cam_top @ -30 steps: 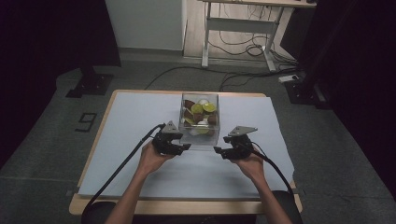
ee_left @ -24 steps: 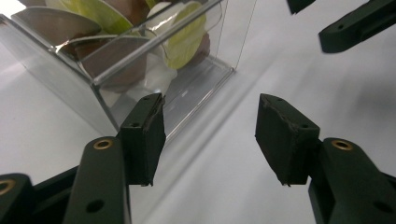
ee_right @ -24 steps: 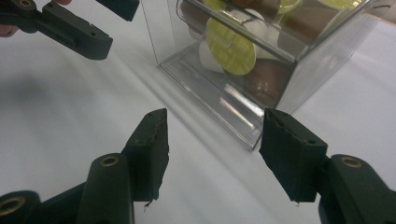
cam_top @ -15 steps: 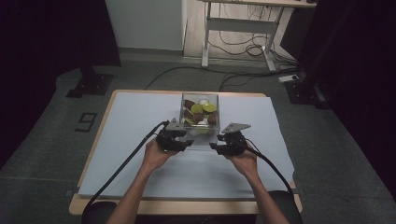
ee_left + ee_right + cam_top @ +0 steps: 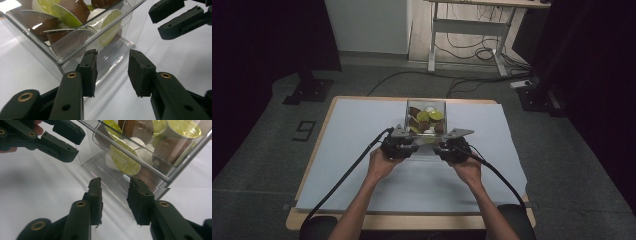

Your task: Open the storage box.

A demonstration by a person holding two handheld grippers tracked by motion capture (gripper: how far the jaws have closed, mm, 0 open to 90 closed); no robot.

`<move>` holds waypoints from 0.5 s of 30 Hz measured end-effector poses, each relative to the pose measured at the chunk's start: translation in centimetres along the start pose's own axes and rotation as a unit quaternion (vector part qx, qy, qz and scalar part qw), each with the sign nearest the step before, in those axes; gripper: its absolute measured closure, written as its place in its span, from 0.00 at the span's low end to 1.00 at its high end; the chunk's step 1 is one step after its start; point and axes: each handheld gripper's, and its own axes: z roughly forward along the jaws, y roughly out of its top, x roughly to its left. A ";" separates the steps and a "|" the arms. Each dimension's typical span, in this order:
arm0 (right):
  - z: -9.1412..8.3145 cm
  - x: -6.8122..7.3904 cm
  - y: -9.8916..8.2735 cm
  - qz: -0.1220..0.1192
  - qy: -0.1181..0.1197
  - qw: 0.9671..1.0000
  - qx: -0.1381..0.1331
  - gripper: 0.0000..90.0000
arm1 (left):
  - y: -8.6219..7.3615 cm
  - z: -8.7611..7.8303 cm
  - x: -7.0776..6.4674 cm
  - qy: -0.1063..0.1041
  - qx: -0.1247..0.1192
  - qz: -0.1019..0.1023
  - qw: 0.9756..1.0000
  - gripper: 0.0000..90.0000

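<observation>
Claws closing: my left claw (image 5: 112,72) and right claw (image 5: 113,200) straddle the clear plastic box of coffee capsules (image 5: 426,120), near wall between jaws, not yet pinched; lift remains.

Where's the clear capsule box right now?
In the high view the clear box sits mid-table on the white sheet, toward the far edge, just beyond the left claw and right claw.

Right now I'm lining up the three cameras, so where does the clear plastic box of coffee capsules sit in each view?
High view: the clear plastic box is at table centre, just beyond both grippers.
Left gripper view: upper left, its corner by the left jaw.
Right gripper view: upper right, its lower edge by the jaws.
Shared landmark: the white-sided capsule with a yellow-green lid against the near wall.
</observation>
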 end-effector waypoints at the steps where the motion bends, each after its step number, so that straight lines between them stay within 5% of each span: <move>1: 0.1 0.0 0.0 0.001 0.000 1.000 -0.002 0.73 | 0.0 0.1 0.0 0.003 -0.001 0.002 1.000 0.68; 15: 1.3 -0.1 0.5 0.012 -0.017 1.000 -0.001 0.84 | 0.3 1.0 0.0 0.011 -0.005 -0.005 1.000 0.76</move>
